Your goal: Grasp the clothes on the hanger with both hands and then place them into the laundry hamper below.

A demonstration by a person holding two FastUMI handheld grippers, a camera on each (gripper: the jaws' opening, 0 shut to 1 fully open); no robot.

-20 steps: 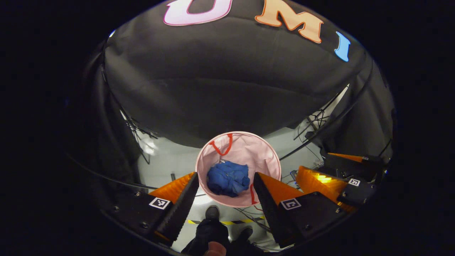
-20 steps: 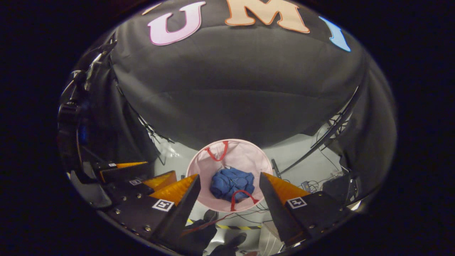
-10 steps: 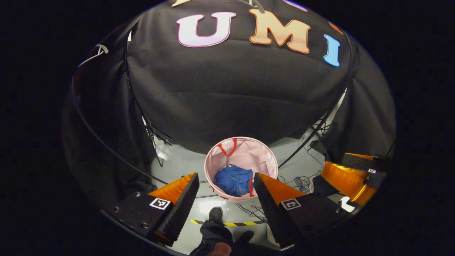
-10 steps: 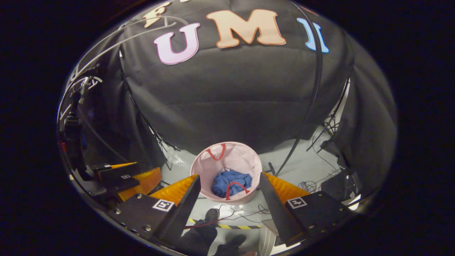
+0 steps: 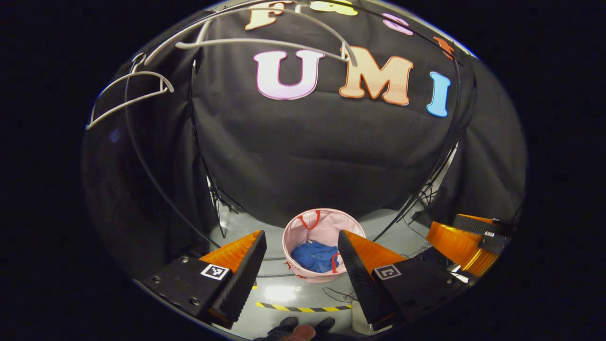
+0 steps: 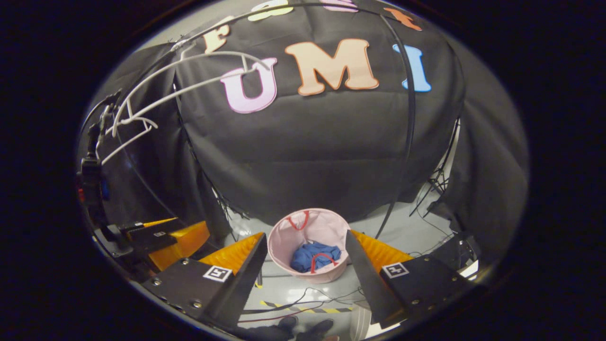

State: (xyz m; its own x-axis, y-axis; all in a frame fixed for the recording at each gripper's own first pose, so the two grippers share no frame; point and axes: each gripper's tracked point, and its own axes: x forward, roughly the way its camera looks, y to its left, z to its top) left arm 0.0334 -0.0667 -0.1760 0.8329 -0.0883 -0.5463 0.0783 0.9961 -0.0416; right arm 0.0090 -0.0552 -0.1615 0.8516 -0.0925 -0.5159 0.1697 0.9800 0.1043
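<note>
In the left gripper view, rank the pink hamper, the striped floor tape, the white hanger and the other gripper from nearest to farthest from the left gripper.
From the left gripper:
1. Striped floor tape, just below the fingertips.
2. Pink hamper, ahead on the floor, blue clothes inside.
Right gripper, off to the side: too close to call against the hamper.
3. White hanger, high overhead, bare.

We're in a recording booth, more lab than home: black cloth walls (image 5: 307, 156) hang all around on thin poles (image 6: 411, 118), cables (image 6: 303, 296) trail across the shiny grey floor (image 5: 293, 296), and striped hazard tape (image 5: 303, 308) marks the ground line.
</note>
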